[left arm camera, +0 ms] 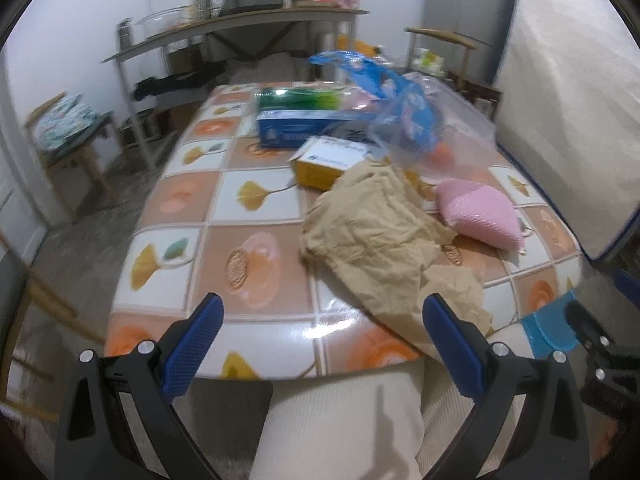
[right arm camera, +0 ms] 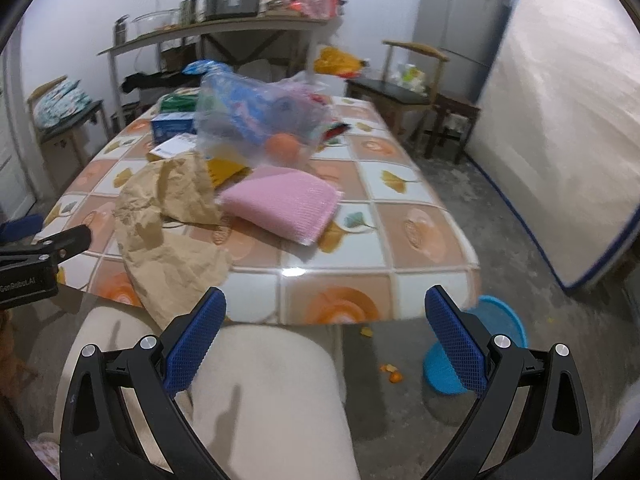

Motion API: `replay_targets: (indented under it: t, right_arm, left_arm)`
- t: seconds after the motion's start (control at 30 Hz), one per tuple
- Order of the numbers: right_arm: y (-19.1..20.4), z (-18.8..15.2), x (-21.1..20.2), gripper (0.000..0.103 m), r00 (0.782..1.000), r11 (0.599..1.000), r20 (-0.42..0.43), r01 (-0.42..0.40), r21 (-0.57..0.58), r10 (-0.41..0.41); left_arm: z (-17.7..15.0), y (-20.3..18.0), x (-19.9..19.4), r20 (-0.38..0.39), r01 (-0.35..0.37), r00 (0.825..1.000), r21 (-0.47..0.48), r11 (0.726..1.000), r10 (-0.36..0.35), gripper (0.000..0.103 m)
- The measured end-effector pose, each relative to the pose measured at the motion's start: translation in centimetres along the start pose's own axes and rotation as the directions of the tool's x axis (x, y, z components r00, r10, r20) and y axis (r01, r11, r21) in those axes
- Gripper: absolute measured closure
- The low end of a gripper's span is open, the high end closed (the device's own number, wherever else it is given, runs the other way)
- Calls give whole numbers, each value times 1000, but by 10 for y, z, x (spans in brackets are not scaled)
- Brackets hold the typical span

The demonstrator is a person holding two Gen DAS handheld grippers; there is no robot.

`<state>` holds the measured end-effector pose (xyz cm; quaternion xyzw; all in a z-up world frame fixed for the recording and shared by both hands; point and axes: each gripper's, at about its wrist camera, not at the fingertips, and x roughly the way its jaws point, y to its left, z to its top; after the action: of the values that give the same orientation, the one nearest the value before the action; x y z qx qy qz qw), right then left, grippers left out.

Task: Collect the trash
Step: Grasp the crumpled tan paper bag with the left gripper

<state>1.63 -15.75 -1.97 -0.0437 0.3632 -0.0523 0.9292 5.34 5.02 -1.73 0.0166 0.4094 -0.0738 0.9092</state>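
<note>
A crumpled brown paper (left arm camera: pixel 384 240) lies on the tiled table (left arm camera: pixel 192 208), hanging over its near edge; it also shows in the right wrist view (right arm camera: pixel 168 232). Beside it lie a pink padded pouch (left arm camera: pixel 480 212) (right arm camera: pixel 284 204), a clear plastic bag with an orange thing inside (left arm camera: pixel 416 128) (right arm camera: pixel 264 120), a yellow box (left arm camera: pixel 328 160) and a blue box (left arm camera: pixel 304 124). My left gripper (left arm camera: pixel 324 316) is open and empty, just short of the table's near edge. My right gripper (right arm camera: pixel 326 312) is open and empty at the near right corner.
A blue bin (right arm camera: pixel 492 340) stands on the floor by the table's near right corner, with orange peel bits (right arm camera: pixel 392 372) near it. A mattress (right arm camera: pixel 560 112) leans on the right. Chairs (right arm camera: pixel 412 92) and a loaded shelf (left arm camera: pixel 240 28) stand behind. My lap is below.
</note>
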Motion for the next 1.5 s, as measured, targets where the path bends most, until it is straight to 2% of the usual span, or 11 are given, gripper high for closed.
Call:
replay_targets:
  t: [0.13,0.23,0.37,0.47,0.6,0.7,0.8,0.87,1.13,1.3,1.5]
  right_arm:
    - [3,12,10,8,996,996,17,-89,-14,89]
    - [3,20,19,8,991,991,21,-133,-7,134]
    - [3,27,33,8,989,989,7,-148,-1,148]
    - [2,31,42,8,987,987,-10,-158,-6,158]
    - [0,33,51,8,985,985,-21,-170,-18,170]
    - [-2,35,59,8,982,983,-34,-185,-5,185]
    - [-6,34,67,8,976,977,-56,-211,32,212]
    - [-9,33,73,8,972,974,-76,-221,55,225]
    - [-15,34,85,8,965,969,-113,-228,90,238]
    - [-17,39,84,8,965,969,-99,-238,71,244]
    - [-20,53,72,8,951,951,-45,-308,-24,307]
  left_arm:
    - [11,8,11,6,142,990,6,990,-142,5]
    - [17,7,12,59,187,980,46,981,-189,5]
    - [21,-7,19,57,241,965,206,949,-257,5]
    - [20,-20,25,43,243,959,382,892,-279,5]
    - [21,-34,39,67,132,973,622,772,-221,5]
    - [24,-33,56,10,152,975,699,699,-222,5]
    - [24,-36,77,-56,170,978,779,603,-202,5]
    - [24,-37,85,-86,197,973,796,572,-215,5]
    - [46,-20,107,-264,405,912,705,582,-314,6]
    - [48,-18,106,-329,484,875,631,606,-355,30]
    - [39,-23,91,-311,464,886,618,634,-344,59]
